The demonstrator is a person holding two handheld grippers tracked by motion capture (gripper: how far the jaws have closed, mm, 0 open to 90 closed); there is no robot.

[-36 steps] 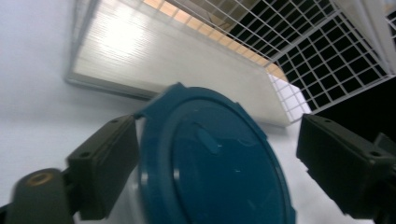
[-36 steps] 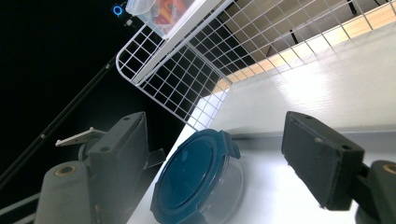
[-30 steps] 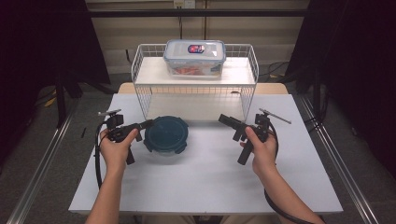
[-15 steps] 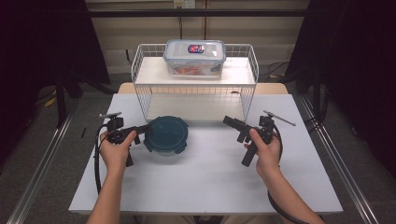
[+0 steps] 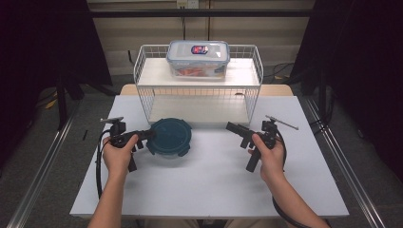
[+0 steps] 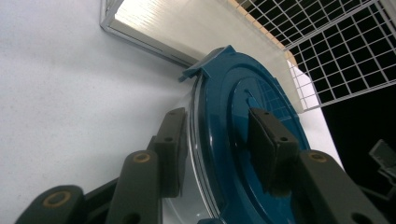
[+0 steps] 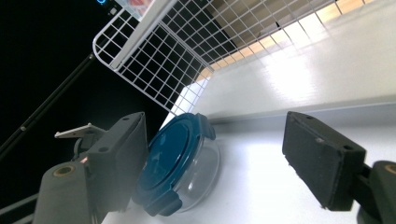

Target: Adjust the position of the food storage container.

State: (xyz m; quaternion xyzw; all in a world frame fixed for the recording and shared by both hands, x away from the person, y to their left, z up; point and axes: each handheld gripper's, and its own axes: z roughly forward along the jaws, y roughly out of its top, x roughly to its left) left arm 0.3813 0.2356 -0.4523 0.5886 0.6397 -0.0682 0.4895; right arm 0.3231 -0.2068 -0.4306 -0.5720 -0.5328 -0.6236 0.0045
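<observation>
On a white table [image 5: 214,180], the left gripper [image 5: 148,134] clamps the rim of a round blue-lidded container [image 5: 169,137] in front of a wire rack [image 5: 198,102]. The right gripper [image 5: 234,127] hovers nearby, jaws wide apart and empty.

Both grippers all black. Left gripper [image 5: 148,134]: grey plate [image 5: 111,119] on top, black cable [image 5: 99,161] looping off the back, small screws set in the flat rectangular pads [image 6: 272,144], brass-coloured pivot pins [image 6: 140,157] in the linkage arms. Right gripper [image 5: 234,128]: pistol-style handle [image 5: 253,160], same grey plate [image 5: 281,122], cable [image 5: 282,147]. Forearms bare, no sleeves.
</observation>
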